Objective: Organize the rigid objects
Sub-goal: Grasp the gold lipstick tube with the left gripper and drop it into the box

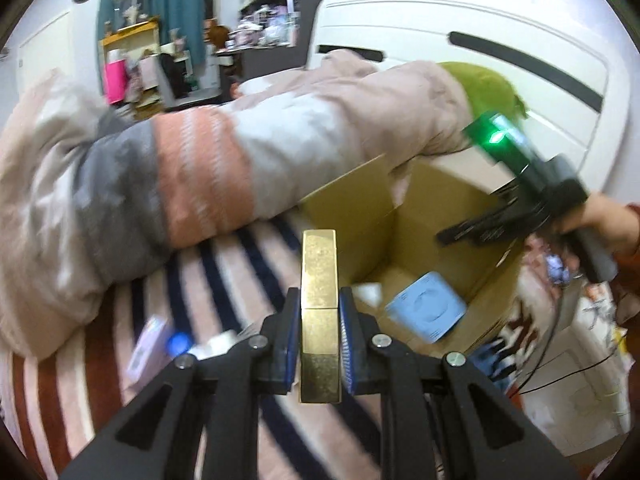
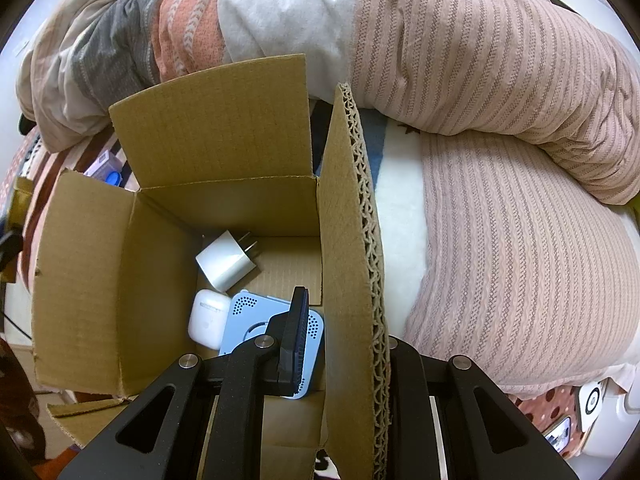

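Note:
My left gripper [image 1: 319, 340] is shut on a long gold bar-shaped box [image 1: 319, 280], held above the striped bedding just left of an open cardboard box [image 1: 360, 216]. The box holds a light blue square device [image 1: 426, 306], also seen in the right wrist view [image 2: 250, 316], a white plug adapter [image 2: 226, 262] and a white earbud case [image 2: 208, 318]. My right gripper [image 2: 340, 340] straddles the box's right flap [image 2: 348, 240], one finger [image 2: 296, 336] inside the box and the other hidden behind the flap. It also shows in the left view [image 1: 480, 232].
A rolled pink, grey and orange duvet [image 1: 180, 168] lies behind the box. A lilac packet [image 1: 148, 344] and a blue-capped item [image 1: 179, 343] lie on the striped sheet [image 1: 224, 280]. A white headboard [image 1: 480, 20] stands at the back.

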Motion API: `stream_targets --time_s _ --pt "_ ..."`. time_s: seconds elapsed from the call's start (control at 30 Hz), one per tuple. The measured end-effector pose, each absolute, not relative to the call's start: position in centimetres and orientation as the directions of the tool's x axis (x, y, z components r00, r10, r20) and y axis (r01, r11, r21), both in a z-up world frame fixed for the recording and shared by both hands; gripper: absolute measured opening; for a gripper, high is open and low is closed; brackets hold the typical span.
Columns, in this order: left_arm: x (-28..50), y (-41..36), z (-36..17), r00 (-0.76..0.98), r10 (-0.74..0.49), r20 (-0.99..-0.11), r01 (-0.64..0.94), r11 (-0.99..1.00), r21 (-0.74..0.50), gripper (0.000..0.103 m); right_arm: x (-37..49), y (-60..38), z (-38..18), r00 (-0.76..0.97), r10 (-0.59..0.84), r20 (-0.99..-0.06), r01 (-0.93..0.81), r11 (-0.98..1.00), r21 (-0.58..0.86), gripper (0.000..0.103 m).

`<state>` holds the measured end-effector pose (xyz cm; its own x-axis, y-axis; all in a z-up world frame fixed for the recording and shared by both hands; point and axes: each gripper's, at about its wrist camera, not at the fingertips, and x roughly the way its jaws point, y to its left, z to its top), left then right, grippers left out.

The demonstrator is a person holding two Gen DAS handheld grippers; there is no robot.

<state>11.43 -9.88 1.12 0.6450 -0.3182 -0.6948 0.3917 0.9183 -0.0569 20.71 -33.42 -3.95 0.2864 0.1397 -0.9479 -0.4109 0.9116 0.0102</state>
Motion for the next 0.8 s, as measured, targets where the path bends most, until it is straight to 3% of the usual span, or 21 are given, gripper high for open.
stream_targets --time_s 0.37,0.8 --pt "15.3 -18.2 -0.7 0.514 -0.395 -0.762 0.507 0.856 -0.102 0.015 20.6 -33.4 -3.7 0.29 0.146 -0.946 -0.418 0.909 0.012 0.015" --pt "16.2 -20.8 -3.0 0.431 -0.422 -0.798 0.537 0.83 -0.149 0.015 20.6 -33.6 -3.9 0.288 0.14 -0.947 -0.425 0.905 0.004 0.016"
